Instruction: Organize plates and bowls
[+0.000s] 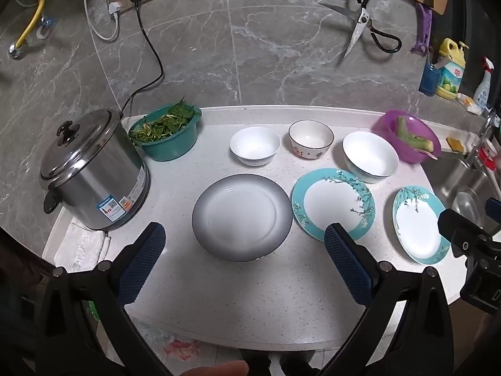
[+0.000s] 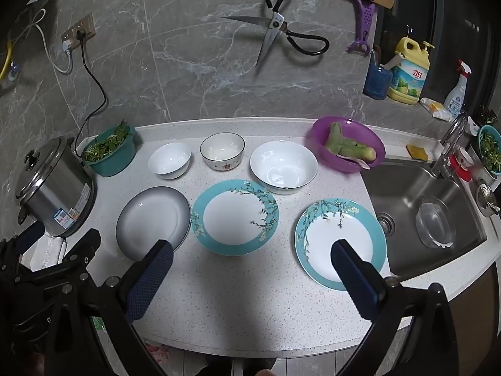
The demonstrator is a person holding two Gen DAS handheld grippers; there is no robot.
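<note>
Plates and bowls sit spread out on the speckled tabletop (image 1: 250,297), none stacked. In the near row lie three plates: a grey plate (image 1: 241,217) on the left, a teal-rimmed plate (image 1: 333,203) with blossom branches just beside it, and a second teal plate (image 2: 340,242) further right, near the sink (image 2: 438,206). Behind them stand three bowls in a row: a small white bowl (image 1: 255,145), a patterned bowl with a dark rim (image 1: 310,138), and a larger white bowl (image 1: 370,156). All are upright and look empty.

At the left end stands a steel pot (image 1: 94,172) with its lid on, and next to it a green basin (image 1: 169,133) full of leafy greens. A purple basin (image 2: 349,144) holding pale green vegetable pieces sits at the right, by the sink's edge. Scissors (image 2: 281,31) hang on the grey tiled wall.

Both tools hover above the near edge, tilted downward. The left tool (image 1: 244,244) is spread wide with nothing between its fingers, roughly over the grey plate. The right tool (image 2: 252,260) is likewise spread wide and empty, one finger over the rightmost teal plate.
</note>
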